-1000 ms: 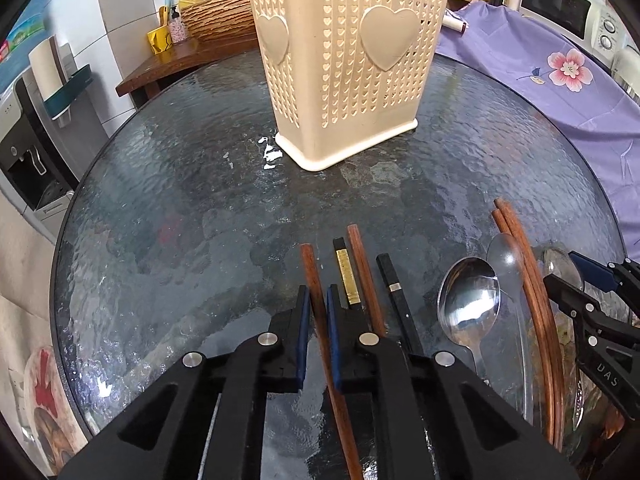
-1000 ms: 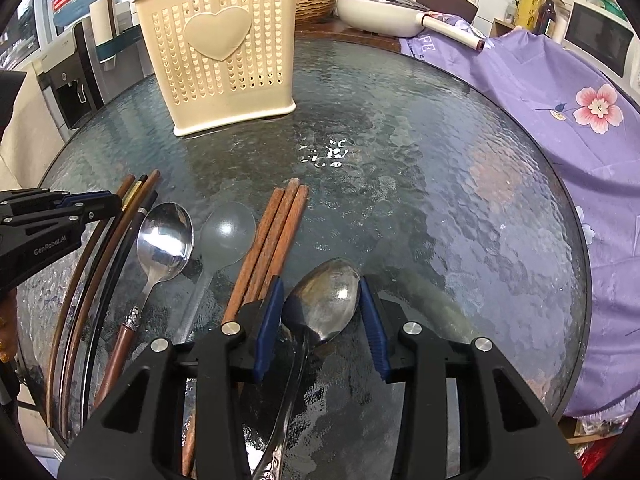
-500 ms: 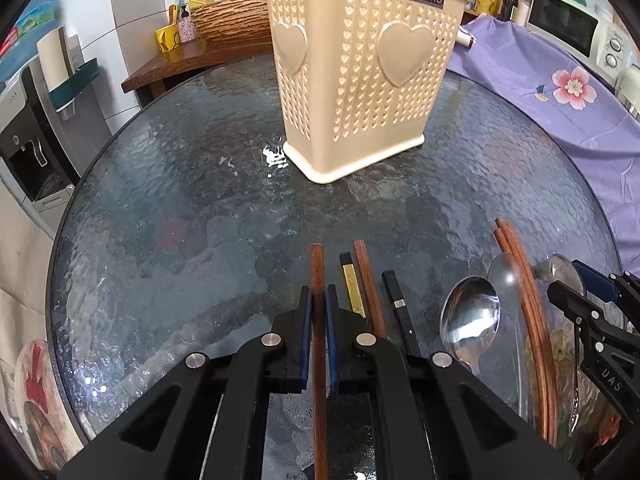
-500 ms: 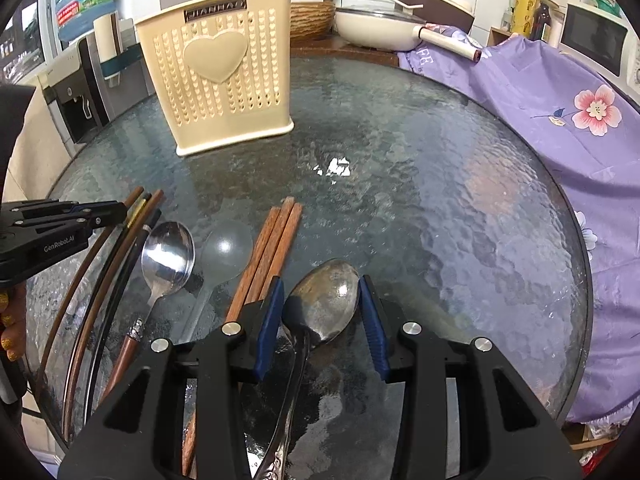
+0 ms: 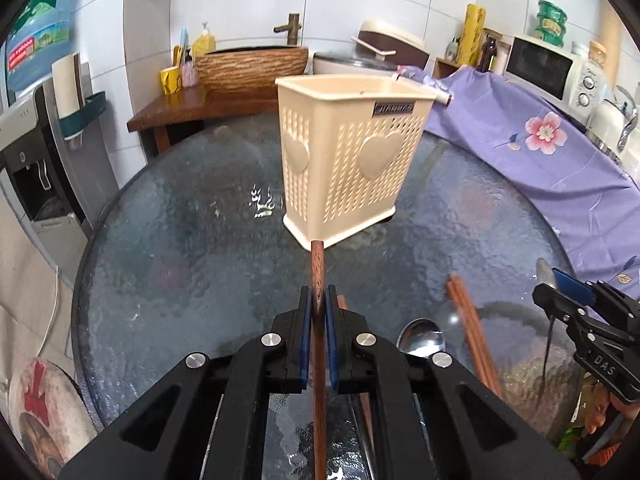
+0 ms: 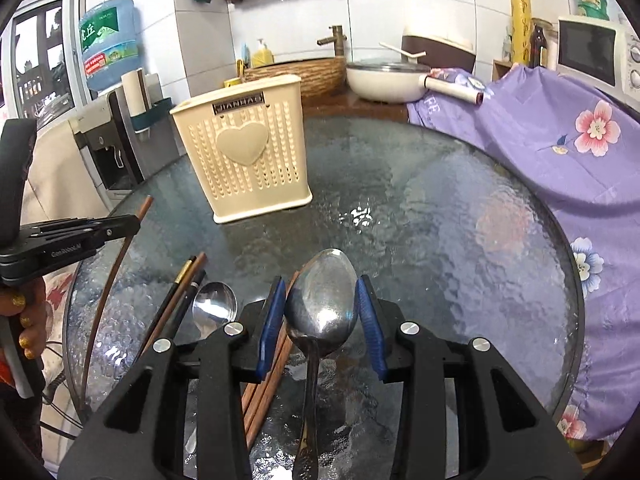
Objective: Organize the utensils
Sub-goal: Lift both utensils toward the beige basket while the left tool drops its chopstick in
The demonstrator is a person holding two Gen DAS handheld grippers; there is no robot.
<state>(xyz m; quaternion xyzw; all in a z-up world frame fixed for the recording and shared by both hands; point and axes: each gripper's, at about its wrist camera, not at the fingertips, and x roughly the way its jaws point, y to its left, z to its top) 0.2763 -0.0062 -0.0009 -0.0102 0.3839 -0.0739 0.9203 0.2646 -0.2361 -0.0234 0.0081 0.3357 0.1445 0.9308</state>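
Observation:
My left gripper [image 5: 315,306] is shut on a brown wooden chopstick [image 5: 317,272], held above the glass table and pointing at the cream perforated utensil holder [image 5: 352,160]. My right gripper [image 6: 320,304] is shut on a large steel spoon [image 6: 322,300], lifted off the table; the holder [image 6: 244,152] stands ahead and to the left. The left gripper [image 6: 132,222] with its chopstick [image 6: 120,256] shows at the left of the right wrist view. On the table lie a small steel spoon [image 6: 214,306], dark and brown chopsticks [image 6: 182,292] and a bundle of brown chopsticks [image 5: 466,320].
The round glass table [image 6: 440,208] has a purple flowered cloth [image 6: 560,140] along its right edge. A wooden counter with a basin [image 5: 252,66] and a white pan [image 6: 384,78] stands behind. A water dispenser [image 5: 36,152] stands at the left.
Both grippers have risen and tilted up from the table. The left one lifted the brown chopstick, the right one lifted the large spoon. The holder now looks farther away.

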